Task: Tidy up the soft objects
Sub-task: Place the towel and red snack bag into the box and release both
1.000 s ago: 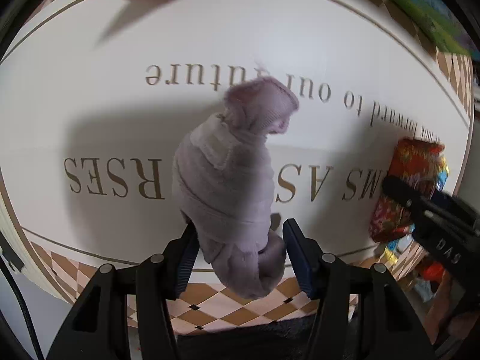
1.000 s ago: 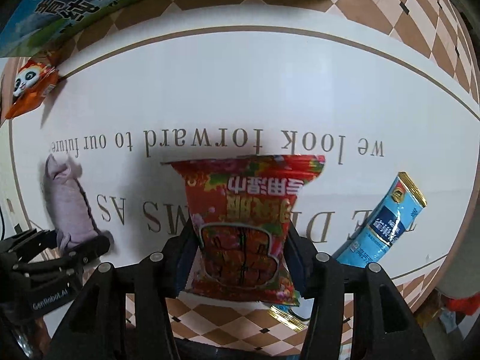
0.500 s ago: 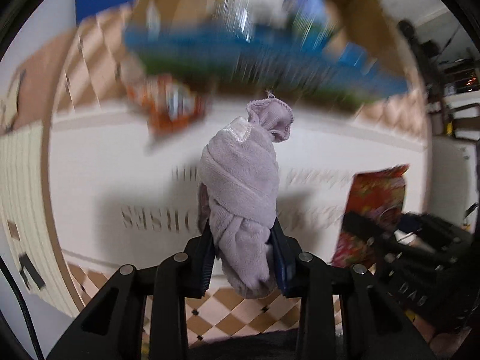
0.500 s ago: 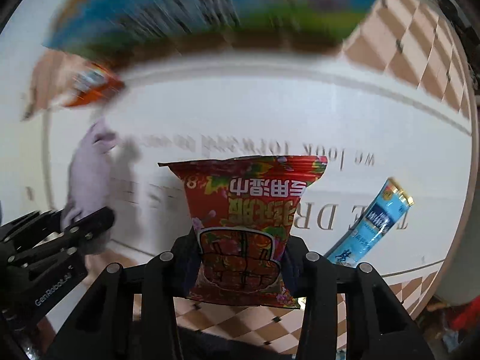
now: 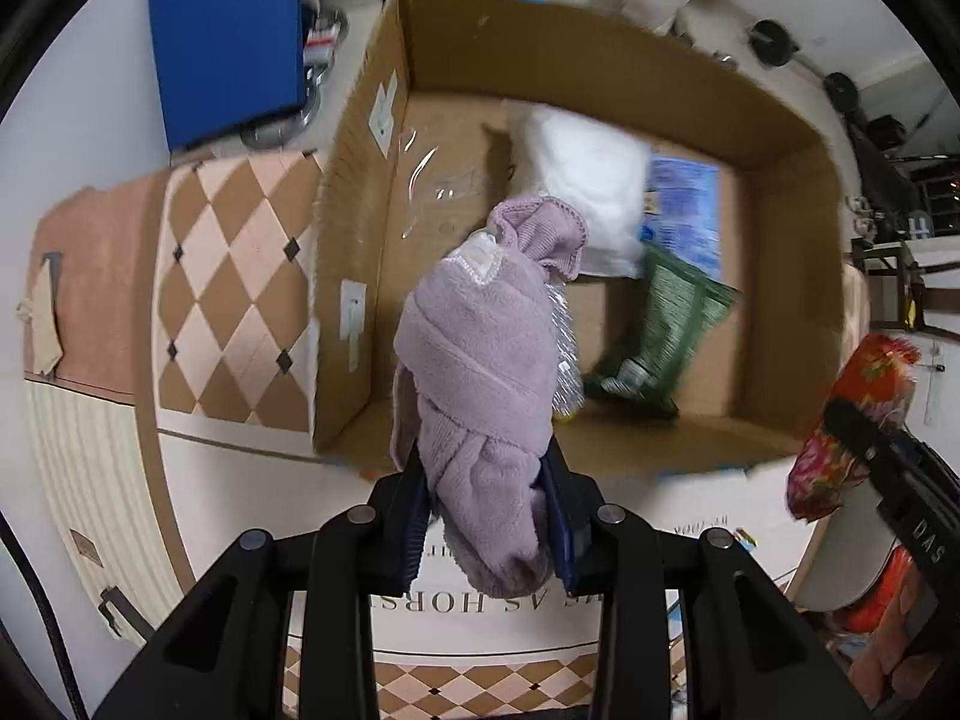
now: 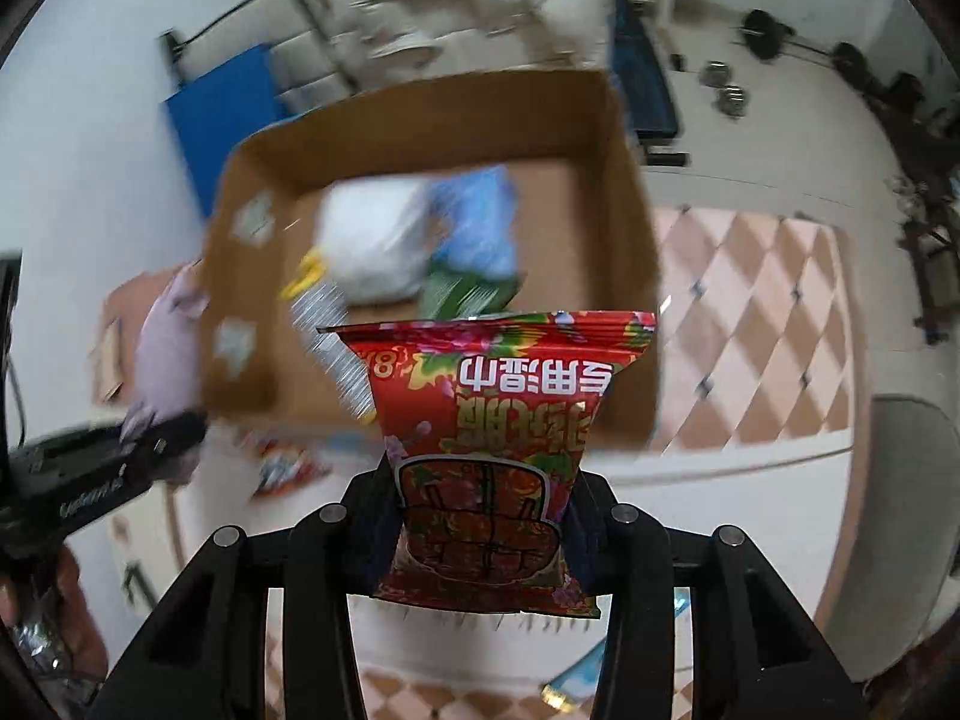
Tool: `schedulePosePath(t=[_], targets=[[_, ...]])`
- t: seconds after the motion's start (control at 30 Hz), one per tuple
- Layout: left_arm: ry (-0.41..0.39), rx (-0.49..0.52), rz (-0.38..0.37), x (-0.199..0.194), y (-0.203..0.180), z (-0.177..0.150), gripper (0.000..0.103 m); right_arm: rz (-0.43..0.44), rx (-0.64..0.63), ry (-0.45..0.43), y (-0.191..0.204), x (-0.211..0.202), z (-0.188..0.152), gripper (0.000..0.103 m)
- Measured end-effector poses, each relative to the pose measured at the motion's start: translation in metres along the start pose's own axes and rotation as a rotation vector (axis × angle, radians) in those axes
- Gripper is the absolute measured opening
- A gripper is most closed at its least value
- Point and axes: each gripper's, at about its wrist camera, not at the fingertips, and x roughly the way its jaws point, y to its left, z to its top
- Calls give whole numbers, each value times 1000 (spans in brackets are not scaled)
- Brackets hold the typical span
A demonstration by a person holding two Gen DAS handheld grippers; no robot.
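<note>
We hold a knotted lilac towel [image 5: 480, 372] pinched in the left gripper [image 5: 489, 525] and a red snack bag [image 6: 498, 450] with Chinese print clamped in the right gripper [image 6: 483, 540], both above the open cardboard box [image 5: 786, 276]. In the box lie a white bundle [image 5: 585, 174], a blue packet [image 5: 684, 204] and a green pouch [image 5: 672, 324]. The tablecloth [image 5: 480, 618] reads "AS HORS"; the far gripper shows "DAS".

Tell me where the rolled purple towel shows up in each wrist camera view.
Left wrist: purple towel at centre, clamped in the left gripper.
Right wrist: far left edge, beside the box.
Shared landmark: the open cardboard box.
</note>
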Motion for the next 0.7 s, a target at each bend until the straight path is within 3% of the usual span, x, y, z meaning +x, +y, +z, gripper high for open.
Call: schedulePosePath(t=[0.17, 0.4, 0.7], targets=[[79, 8, 30, 29, -10, 20, 30, -43, 77, 75, -17, 44, 46, 46], [163, 13, 74, 61, -8, 36, 30, -100, 123, 163, -26, 107, 55, 46], [205, -13, 58, 73, -4, 36, 33, -114, 130, 199, -29, 129, 56, 47]])
